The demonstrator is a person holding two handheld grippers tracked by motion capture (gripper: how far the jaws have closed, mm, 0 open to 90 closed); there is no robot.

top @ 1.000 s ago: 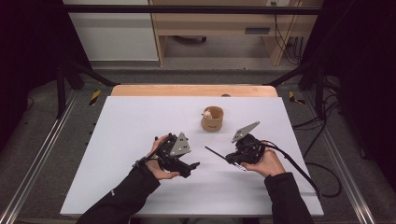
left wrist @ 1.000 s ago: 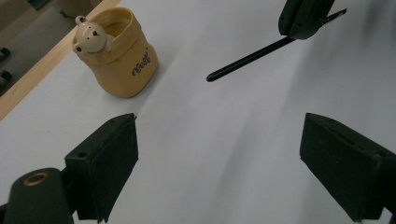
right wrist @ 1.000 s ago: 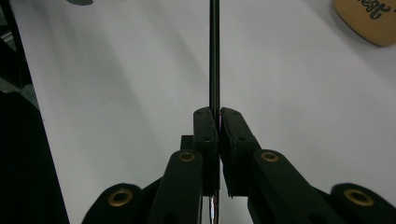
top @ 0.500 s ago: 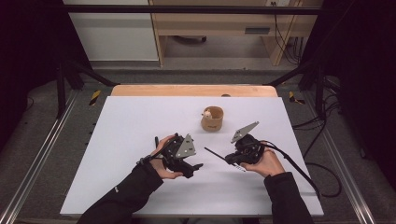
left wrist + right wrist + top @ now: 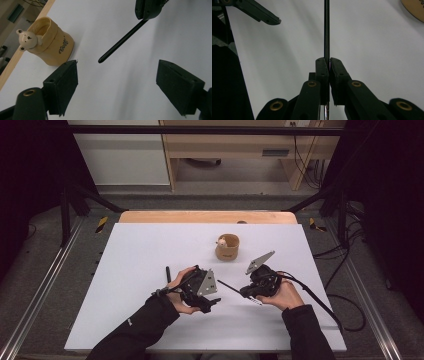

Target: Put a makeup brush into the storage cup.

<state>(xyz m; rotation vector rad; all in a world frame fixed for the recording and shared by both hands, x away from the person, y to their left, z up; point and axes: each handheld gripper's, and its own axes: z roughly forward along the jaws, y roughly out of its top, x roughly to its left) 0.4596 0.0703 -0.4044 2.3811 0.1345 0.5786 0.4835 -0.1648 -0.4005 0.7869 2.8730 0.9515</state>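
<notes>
— Right gripper [image 5: 329, 62]?
— Pinching a thin black pen [image 5: 326, 27], shaft sticking out toward the left gripper [image 5: 117, 82]
— And the left?
— Spread wide, just been closing a little, nothing between, pen tip ahead of the gap
— Pen relative to the cup [image 5: 227, 248]?
— Nearer the person, off the table [image 5: 140, 250], well apart

Bright evenly lit white tabletop, dark surroundings, soft shadows, slight close-up blur

A slim black pen [image 5: 121, 41] looks like glossy plastic. The tan cup [image 5: 51, 42] is smooth glazed ceramic with a pale bear [image 5: 27, 39] on it. The white surface [image 5: 150, 250] is matt and smooth. The right tool [image 5: 329, 65] is matt black plastic.
</notes>
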